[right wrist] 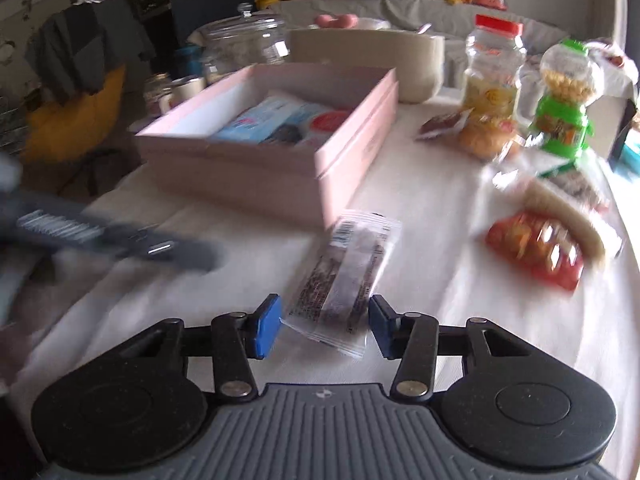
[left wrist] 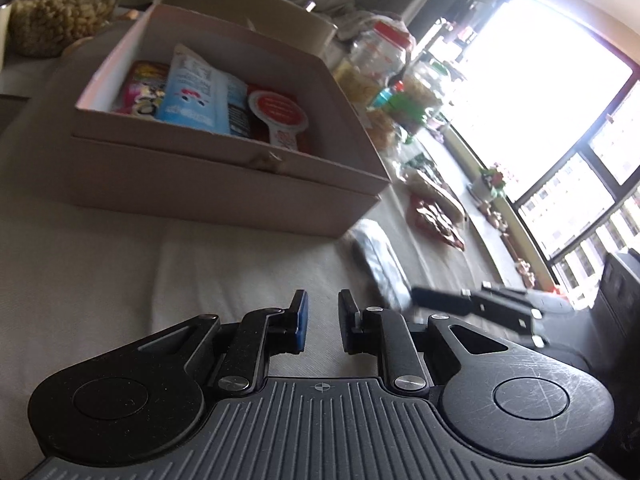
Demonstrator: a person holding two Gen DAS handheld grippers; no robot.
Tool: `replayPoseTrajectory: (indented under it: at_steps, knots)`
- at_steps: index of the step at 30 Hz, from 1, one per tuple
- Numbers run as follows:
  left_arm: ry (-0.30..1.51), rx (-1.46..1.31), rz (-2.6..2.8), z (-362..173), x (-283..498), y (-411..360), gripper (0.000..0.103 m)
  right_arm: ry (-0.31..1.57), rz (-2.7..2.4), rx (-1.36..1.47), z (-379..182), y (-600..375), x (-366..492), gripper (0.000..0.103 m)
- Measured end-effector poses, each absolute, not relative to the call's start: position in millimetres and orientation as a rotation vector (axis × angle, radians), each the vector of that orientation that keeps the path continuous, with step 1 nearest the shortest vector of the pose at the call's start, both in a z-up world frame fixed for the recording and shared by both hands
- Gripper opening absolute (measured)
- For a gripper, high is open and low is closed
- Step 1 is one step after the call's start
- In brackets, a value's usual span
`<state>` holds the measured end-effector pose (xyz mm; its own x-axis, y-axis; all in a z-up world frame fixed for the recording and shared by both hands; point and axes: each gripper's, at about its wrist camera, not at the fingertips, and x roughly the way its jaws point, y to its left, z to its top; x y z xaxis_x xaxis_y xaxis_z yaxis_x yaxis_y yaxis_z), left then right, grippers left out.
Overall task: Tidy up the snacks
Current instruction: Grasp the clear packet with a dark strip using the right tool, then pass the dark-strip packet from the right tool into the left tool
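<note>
We look first at the right gripper [right wrist: 322, 330], because it is the one closer to the work. Its fingers are spread wide and hold nothing. Between them, at the near end, lies the clear packet [right wrist: 344, 280], flat on the white cloth [right wrist: 440, 300]. The packet's long axis runs from near-left to far-right, so it is a little turned against the line of the fingers. Only its near end is inside the gap; the rest lies beyond the tips, towards the box [right wrist: 280, 152]. We cannot tell if the pads touch the wrapper; the left pad [right wrist: 264, 330] looks very close to its corner.

The box is open and stands just behind the packet, to the far left. It already has a blue pack [right wrist: 276, 120] and other snacks inside. In our judgement, the next move is to close on the near end of the packet and carry it forward and a little left, over the box wall.

The left gripper [left wrist: 322, 326] is low over the cloth, its fingers parted only a little, with nothing between them. In its view the packet [left wrist: 380, 268] lies to the far right of its tips, and the box [left wrist: 224, 176] is ahead. It is farther from the packet.

A red packet [right wrist: 536, 248] waits on the right, well apart from both grippers.
</note>
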<state>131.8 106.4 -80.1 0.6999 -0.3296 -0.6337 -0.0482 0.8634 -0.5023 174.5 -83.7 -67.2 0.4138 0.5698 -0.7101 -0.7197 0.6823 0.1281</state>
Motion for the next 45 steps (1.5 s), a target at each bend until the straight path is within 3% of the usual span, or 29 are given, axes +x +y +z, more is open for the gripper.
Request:
replayPoseTrajectory:
  at_steps: [2, 6, 17, 19, 22, 26, 30, 33, 34, 36, 40, 45]
  knots:
    - [0.805, -0.514, -0.177, -82.1, 133.5, 98.9, 0.019, 0.815, 0.855, -0.197, -66.5, -89.7, 155.8, 0.051]
    - [0.825, -0.500, -0.193, -83.7, 136.2, 86.0, 0.019, 0.823, 0.948, -0.143, -60.3, -102.4, 133.8, 0.069]
    - [0.839, -0.358, -0.208, -74.7, 153.3, 50.7, 0.019, 0.739, 0.647, -0.004, -60.4, -156.2, 167.5, 0.069]
    - [0.822, -0.285, -0.213, -69.9, 160.1, 38.9, 0.019, 0.680, 0.560, 0.004, -56.5, -167.5, 184.4, 0.071]
    - [0.793, -0.153, -0.193, -63.9, 165.1, 20.5, 0.019, 0.639, 0.479, -0.051, -52.3, -173.8, 225.4, 0.081]
    - [0.781, -0.135, -0.223, -60.6, 157.6, 12.8, 0.019, 0.655, 0.436, -0.128, -56.5, -166.6, 299.6, 0.081]
    - [0.807, -0.136, -0.261, -60.2, 143.6, 16.1, 0.019, 0.781, 0.445, -0.016, -72.2, -173.8, 364.4, 0.081]
    - [0.813, -0.168, -0.251, -60.6, 135.7, 28.2, 0.019, 0.852, 0.518, 0.114, -78.7, -182.8, 370.6, 0.069]
    - [0.811, -0.188, -0.243, -61.0, 133.5, 33.5, 0.019, 0.854, 0.517, 0.100, -78.8, -182.8, 363.1, 0.059]
    - [0.810, -0.233, -0.227, -63.5, 132.9, 43.3, 0.019, 0.857, 0.530, 0.076, -79.5, -182.6, 340.1, 0.048]
    - [0.830, -0.289, -0.222, -73.1, 137.4, 50.6, 0.019, 0.869, 0.593, 0.093, -76.8, -186.3, 291.4, 0.036]
    - [0.822, -0.275, -0.257, -73.5, 139.4, 38.6, 0.020, 0.894, 0.613, 0.050, -74.2, -187.0, 247.6, 0.034]
